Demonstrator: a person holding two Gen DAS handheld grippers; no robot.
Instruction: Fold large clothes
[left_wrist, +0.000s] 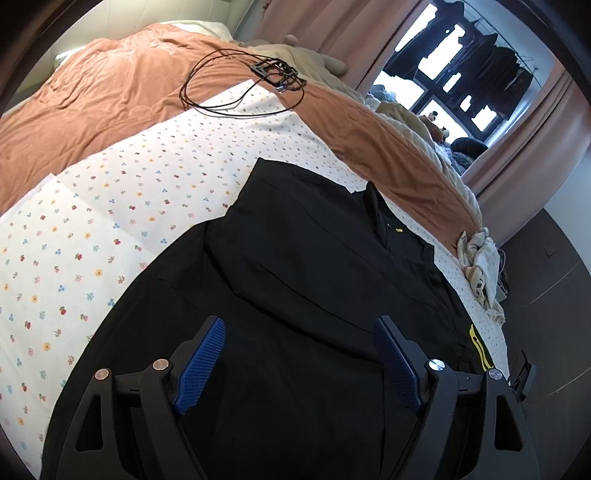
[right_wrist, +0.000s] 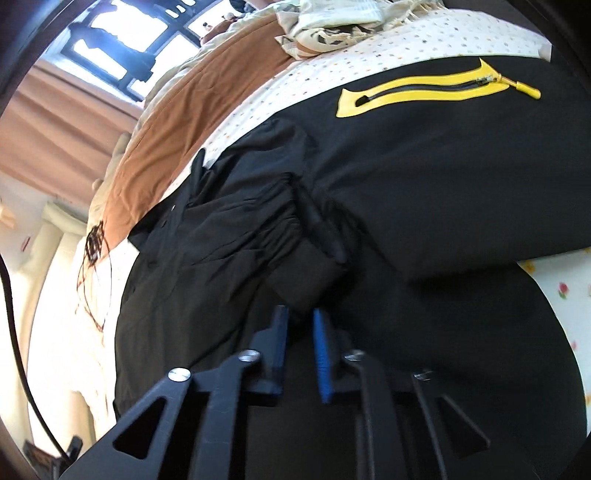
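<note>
On the flower-print bed sheet (left_wrist: 122, 206) lies a black fabric jacket (left_wrist: 295, 280). Left gripper (left_wrist: 300, 332) hovers wide open above it, empty. Right gripper (right_wrist: 300, 317) pinches the jacket's gathered black cuff (right_wrist: 306, 273), at 12 o'clock.

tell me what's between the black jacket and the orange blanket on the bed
In the left wrist view, a strip of white floral sheet separates the black jacket from the orange blanket. A looped black cable lies across their border.

We are seeing bare floral sheet (left_wrist: 122, 206) lying open left of the black jacket (left_wrist: 295, 280); a coiled cable (left_wrist: 236, 85) is sitting beyond, crumpled cloth (left_wrist: 480, 266) crowding its right.
</note>
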